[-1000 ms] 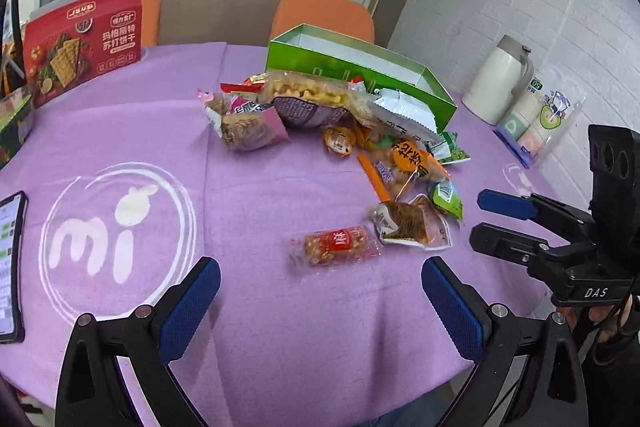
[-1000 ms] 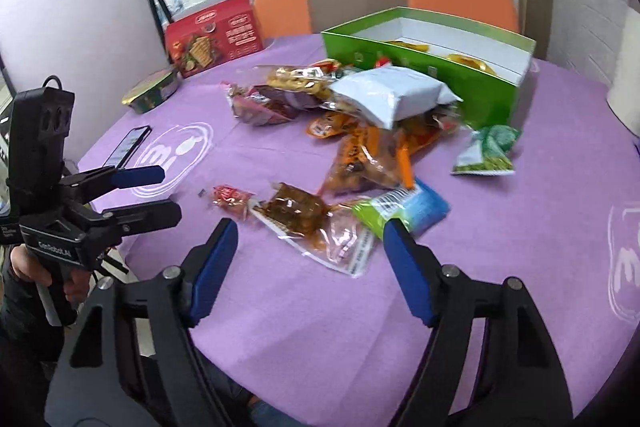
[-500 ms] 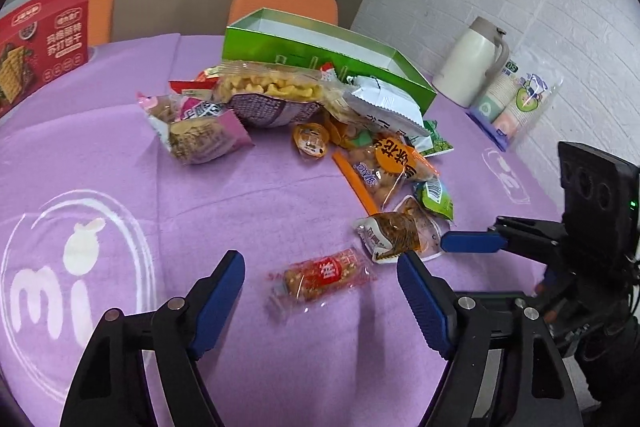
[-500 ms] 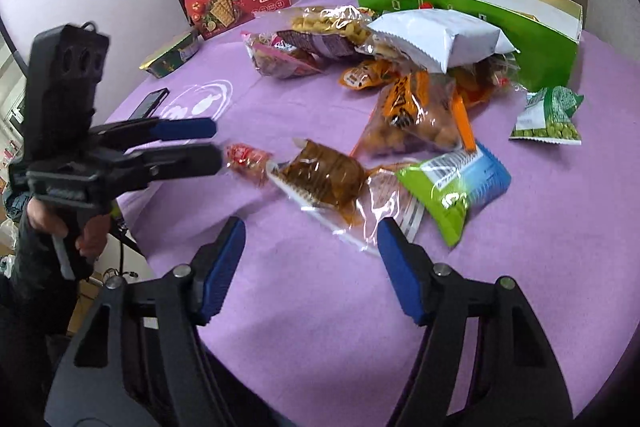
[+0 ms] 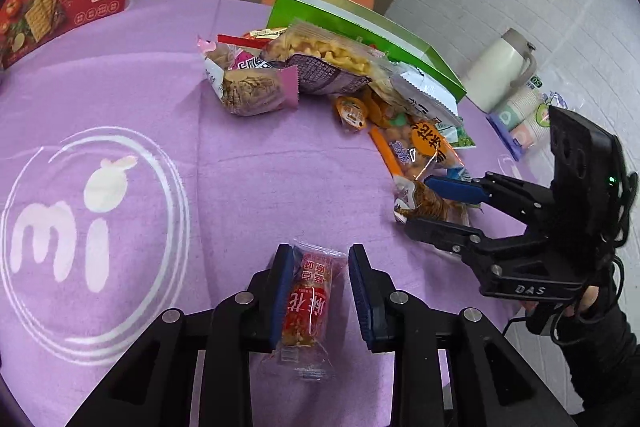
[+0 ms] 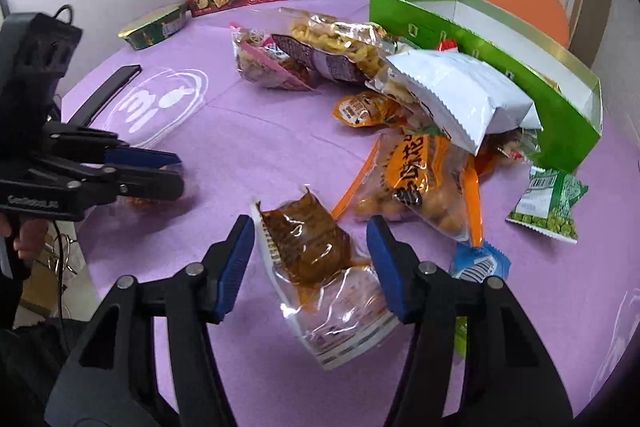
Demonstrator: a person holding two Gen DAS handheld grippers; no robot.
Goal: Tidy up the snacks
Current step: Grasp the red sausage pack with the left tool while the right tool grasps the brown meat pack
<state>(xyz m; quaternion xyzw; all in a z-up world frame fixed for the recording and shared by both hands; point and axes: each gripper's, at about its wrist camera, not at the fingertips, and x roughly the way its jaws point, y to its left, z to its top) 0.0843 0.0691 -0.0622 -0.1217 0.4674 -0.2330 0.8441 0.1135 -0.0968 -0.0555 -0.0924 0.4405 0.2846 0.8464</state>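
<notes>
Between the left gripper's (image 5: 316, 291) narrowed blue pads lies the red peanut-candy packet (image 5: 308, 301), lengthwise on the purple tablecloth (image 5: 240, 167), one pad touching, not yet pinched; close squarely on its middle; the right gripper (image 6: 310, 263) stands spread around the brown snack pouch (image 6: 308, 243), the green box (image 6: 460, 35) well beyond.

Matt purple cloth tablecloth (image 5: 248, 195), glossy clear plastic snack wrapper (image 5: 306, 301), glossy green cardboard box (image 6: 480, 51)
</notes>
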